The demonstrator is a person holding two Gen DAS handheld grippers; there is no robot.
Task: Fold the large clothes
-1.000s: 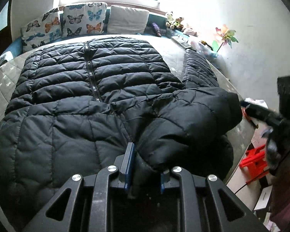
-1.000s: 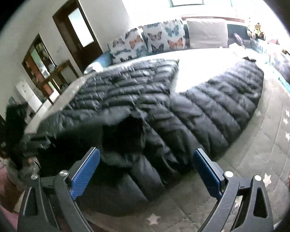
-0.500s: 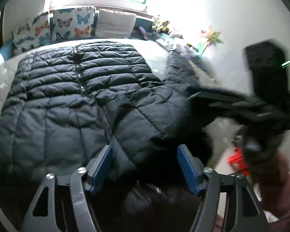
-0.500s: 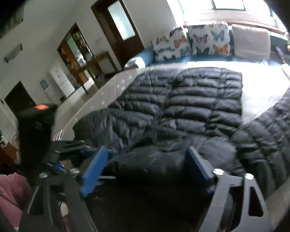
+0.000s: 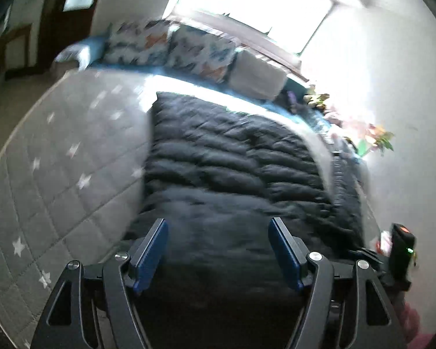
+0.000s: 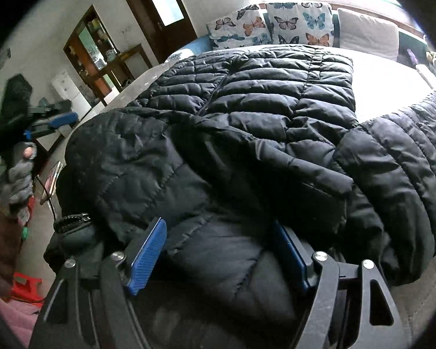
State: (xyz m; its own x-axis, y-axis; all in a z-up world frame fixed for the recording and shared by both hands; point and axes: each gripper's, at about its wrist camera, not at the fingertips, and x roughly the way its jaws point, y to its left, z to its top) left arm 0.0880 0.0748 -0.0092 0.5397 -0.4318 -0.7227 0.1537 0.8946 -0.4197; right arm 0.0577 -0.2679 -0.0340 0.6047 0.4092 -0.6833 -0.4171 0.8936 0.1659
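A black quilted puffer jacket (image 6: 247,116) lies spread on the bed, zip up, with its hood (image 6: 125,160) folded over the chest and one sleeve (image 6: 407,160) stretched out at the right. My right gripper (image 6: 218,226) sits low on the near end of the hood. Its jaws are closing with bunched fabric between the blue pads, and the left pad's face still shows bare. My left gripper (image 5: 218,224) hangs open above the jacket (image 5: 232,174) with nothing between its pads. In the right wrist view that left gripper (image 6: 65,112) is off the bed's left edge, held by a gloved hand (image 6: 20,174).
Grey star-print bed quilt (image 5: 58,160) extends left of the jacket. Butterfly pillows (image 6: 290,26) line the headboard under the window. Toys and a paper flower (image 5: 372,139) sit along the right wall. A wooden cabinet (image 6: 101,49) and red stool (image 6: 23,288) stand beside the bed.
My left gripper let go of the hood fabric, opened wide and swung away to the left. My right gripper dropped onto the hood and its jaws narrowed around the fabric.
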